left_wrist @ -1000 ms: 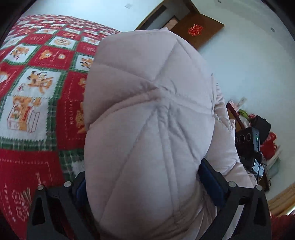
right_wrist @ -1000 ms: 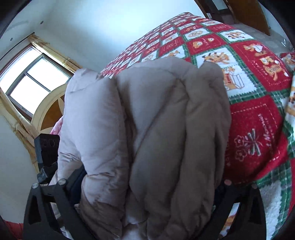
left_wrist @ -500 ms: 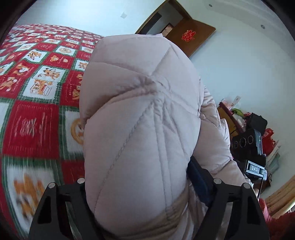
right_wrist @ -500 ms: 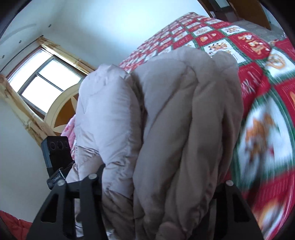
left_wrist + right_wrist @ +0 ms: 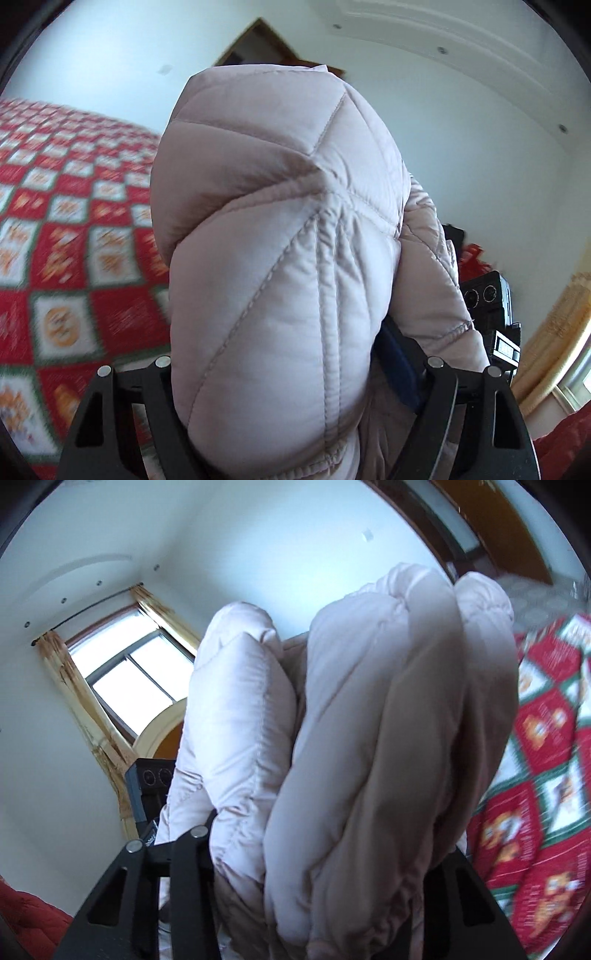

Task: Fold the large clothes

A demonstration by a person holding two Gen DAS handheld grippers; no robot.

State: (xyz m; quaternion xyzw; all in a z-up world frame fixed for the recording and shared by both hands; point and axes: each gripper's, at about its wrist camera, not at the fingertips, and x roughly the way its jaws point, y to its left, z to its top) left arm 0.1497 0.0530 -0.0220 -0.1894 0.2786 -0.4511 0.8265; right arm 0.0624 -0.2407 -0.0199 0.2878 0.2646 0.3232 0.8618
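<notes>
A pale pink quilted puffer jacket [image 5: 277, 221] fills the left wrist view, bunched into a thick fold. My left gripper [image 5: 295, 369] is shut on that fold, both fingers pressed into its sides. In the right wrist view, several stacked layers of the same jacket [image 5: 388, 701] stand between the fingers of my right gripper [image 5: 325, 849]. Its jaws are closing and they squeeze the padding. The jacket hangs lifted above the red, white and green patchwork bedspread [image 5: 66, 258] [image 5: 535, 775]. The fingertips are buried in fabric.
The black housing [image 5: 495, 295] of the other hand-held gripper shows past the jacket, as does its counterpart [image 5: 147, 779]. A brown door [image 5: 258, 40] is behind the bed, and a window [image 5: 129, 679] with yellow curtains is on the left wall. Red fabric [image 5: 29, 915] lies low left.
Both grippers have risen with the jacket, so the bedspread now lies lower and farther off. Both pairs of fingers have drawn closer together around the padding.
</notes>
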